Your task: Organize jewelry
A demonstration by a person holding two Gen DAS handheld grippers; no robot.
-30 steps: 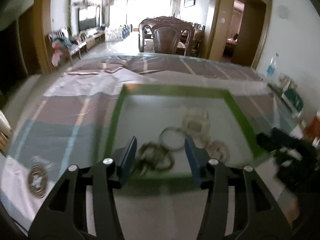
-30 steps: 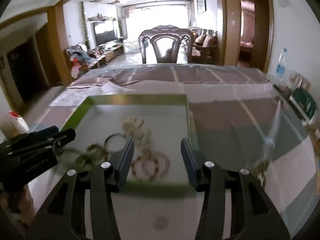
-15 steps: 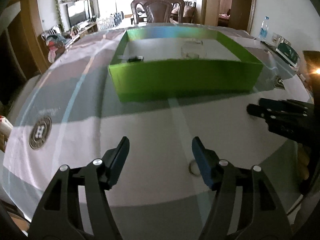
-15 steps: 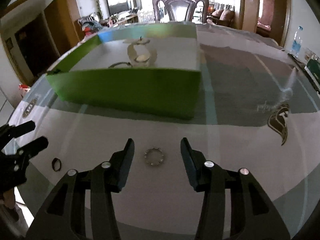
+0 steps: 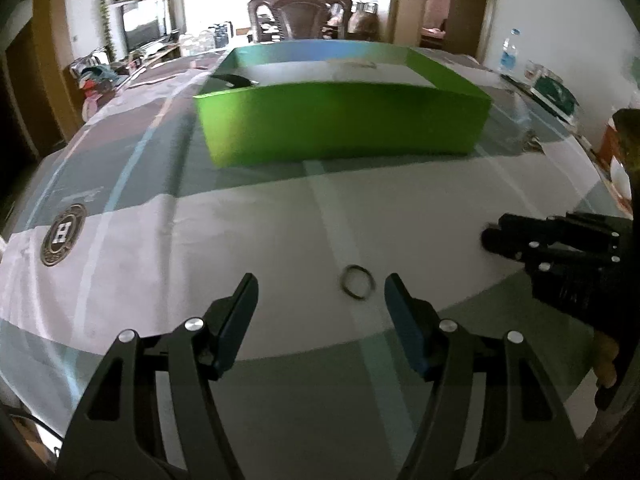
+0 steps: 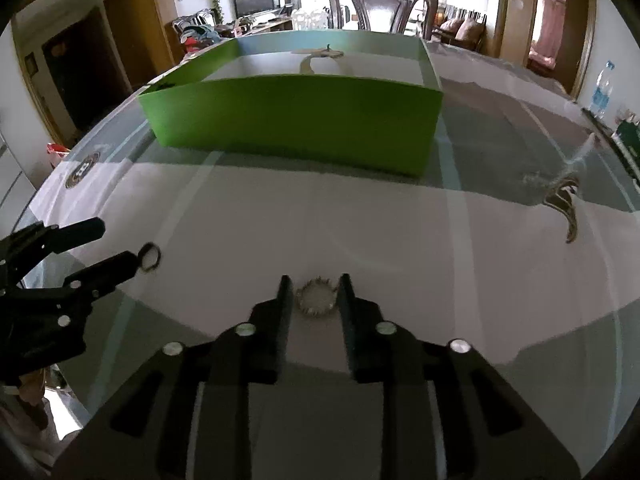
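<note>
Right claw (image 6: 312, 294) nearly closed around beaded ring (image 6: 316, 297), lower centre, on bench (image 6: 400, 240). Left claw (image 5: 318, 296) wide open; plain ring (image 5: 356, 277) between tips. Squeeze gently, lift straight, carry to green box (image 6: 296, 120), upper centre.

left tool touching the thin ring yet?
Apart. In the left wrist view the thin ring lies flat on the tablecloth between the open fingers of the left tool, cloth visible on both sides.

A carved wooden chair (image 6: 384, 4) stands behind the table; a water bottle (image 5: 509, 56) stands right.
</note>
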